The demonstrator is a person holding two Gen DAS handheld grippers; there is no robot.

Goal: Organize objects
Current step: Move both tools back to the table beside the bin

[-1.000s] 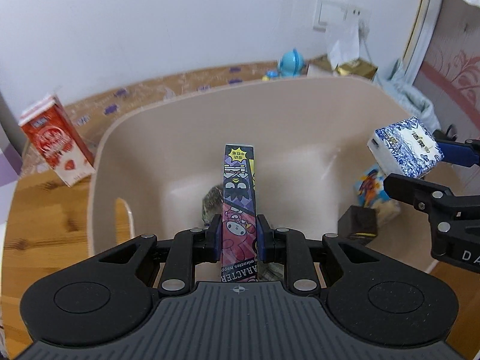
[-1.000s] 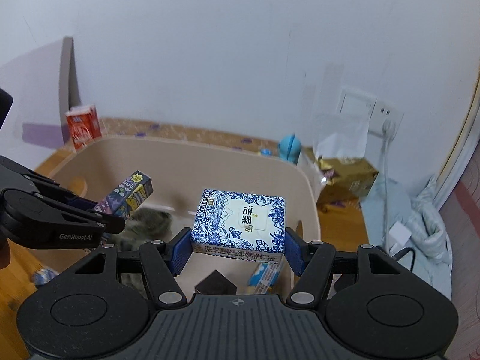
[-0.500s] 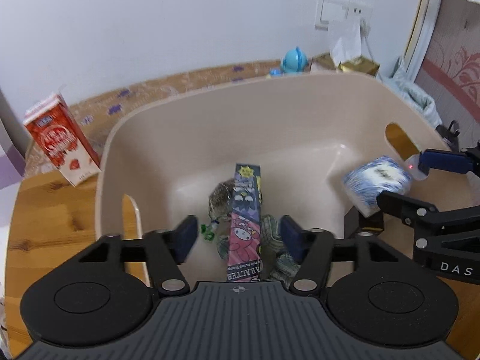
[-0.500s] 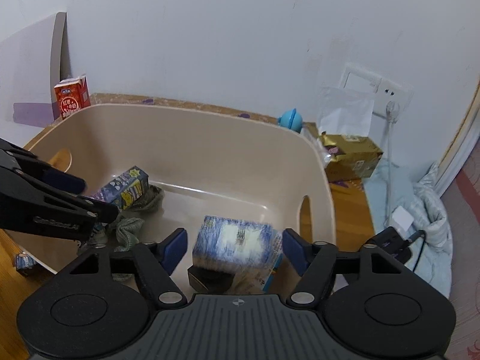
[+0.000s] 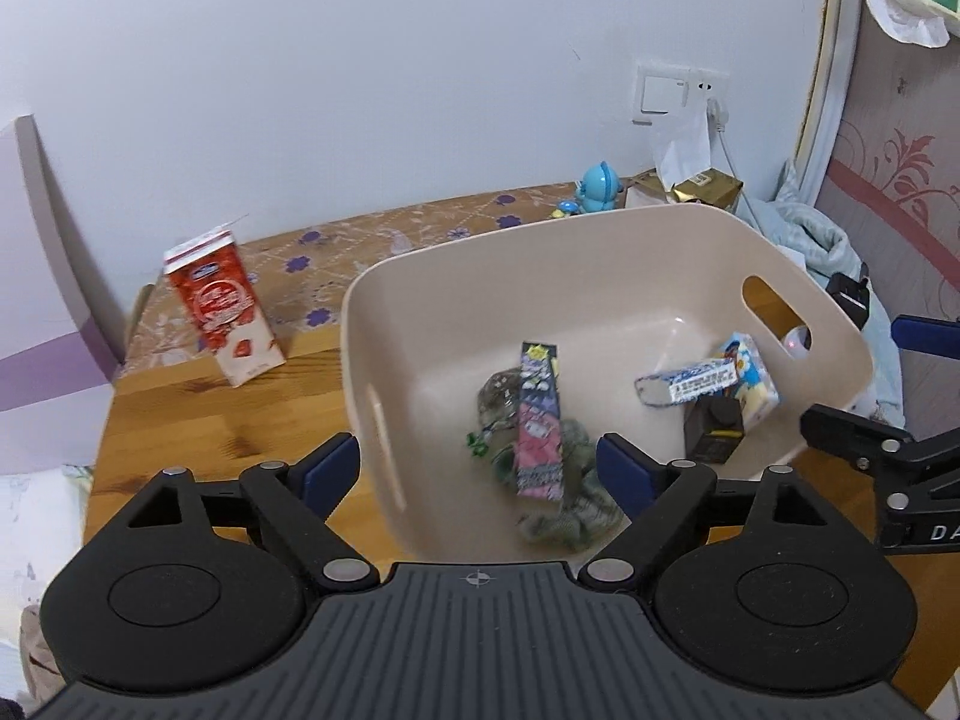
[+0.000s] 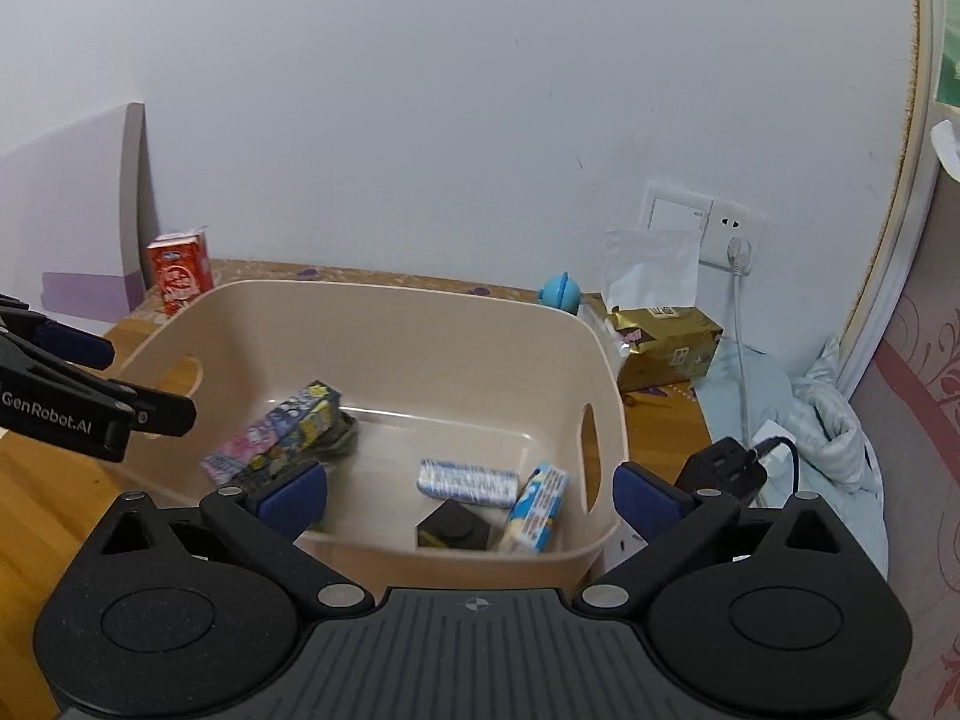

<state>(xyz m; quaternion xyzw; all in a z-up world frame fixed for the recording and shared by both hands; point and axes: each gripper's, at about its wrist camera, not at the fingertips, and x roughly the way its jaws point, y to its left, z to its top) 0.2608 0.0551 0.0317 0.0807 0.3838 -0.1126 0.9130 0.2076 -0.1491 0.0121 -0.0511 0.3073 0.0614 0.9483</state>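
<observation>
The left gripper hangs over the near rim of the beige plastic tub, its blue-padded jaws spread wide with nothing between them. The long cartoon-printed box lies flat on the tub floor at 12 o'clock from that gripper, just beyond its fingertips and apart from both pads, resting on a grey-green crumpled cloth. At 2 o'clock, towards the tub's right wall, the blue-and-white patterned box lies tilted across a small black box, with a yellow-and-blue cartoon carton leaning just behind them. A red milk carton stands upright on the wooden table at 10 o'clock, outside the tub.

The right gripper is likewise gaping, both pads clear of everything, poised above the tub's near edge. The blue-and-white patterned box sits at 12 o'clock directly ahead of it on the floor of the tub, touching the small black box and beside the yellow-and-blue cartoon carton at 1 o'clock. The long cartoon-printed box lies at 10 o'clock. The left gripper shows at 9 o'clock, over the tub's left rim. Against the wall at 1 o'clock sit a blue toy figure and a gold packet
</observation>
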